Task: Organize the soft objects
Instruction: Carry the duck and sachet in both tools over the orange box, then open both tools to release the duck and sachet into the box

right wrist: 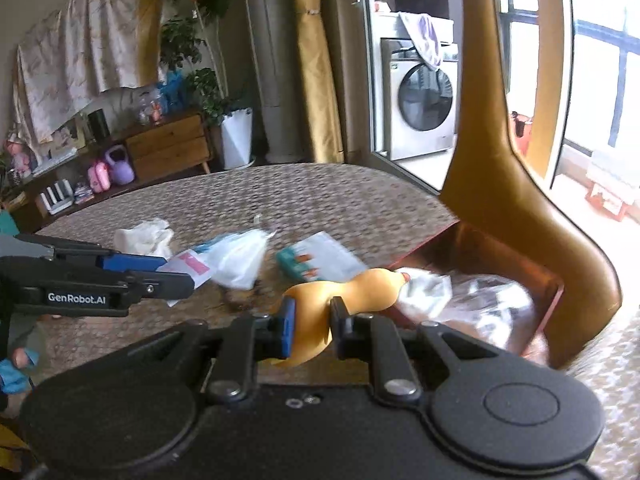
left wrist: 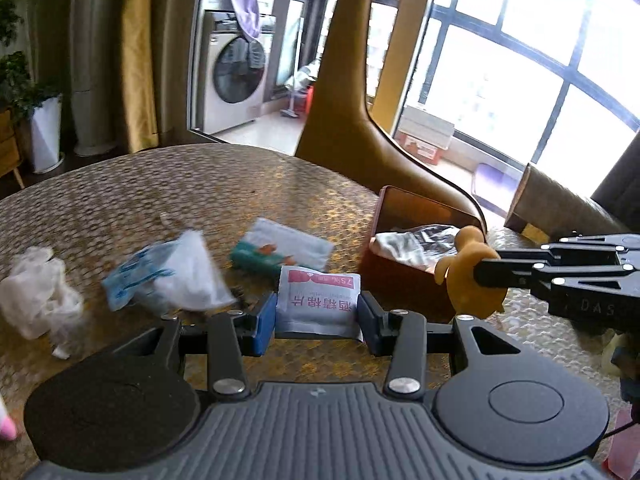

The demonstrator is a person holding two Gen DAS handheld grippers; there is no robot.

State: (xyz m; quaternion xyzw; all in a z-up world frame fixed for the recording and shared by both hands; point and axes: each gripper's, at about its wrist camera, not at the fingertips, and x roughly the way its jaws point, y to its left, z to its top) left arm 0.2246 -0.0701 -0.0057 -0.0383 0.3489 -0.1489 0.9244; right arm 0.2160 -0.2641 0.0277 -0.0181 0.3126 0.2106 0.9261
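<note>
My left gripper (left wrist: 317, 322) is shut on a white and pink wipe packet (left wrist: 318, 300), held above the round table (left wrist: 200, 188); the packet also shows in the right wrist view (right wrist: 188, 266). My right gripper (right wrist: 311, 326) is shut on a soft yellow duck toy (right wrist: 344, 296), just left of the reddish open box (right wrist: 556, 292). The duck (left wrist: 470, 276) hangs in front of that box (left wrist: 400, 280) in the left wrist view. The box holds white cloth (right wrist: 424, 292) and a clear bag.
On the table lie a crumpled white bag (left wrist: 40, 292), a blue and white plastic pack (left wrist: 176, 276) and a teal tissue pack (left wrist: 280, 250). A tan chair back (left wrist: 352, 120) rises behind the box. A cardboard tube (left wrist: 560, 208) lies at the right.
</note>
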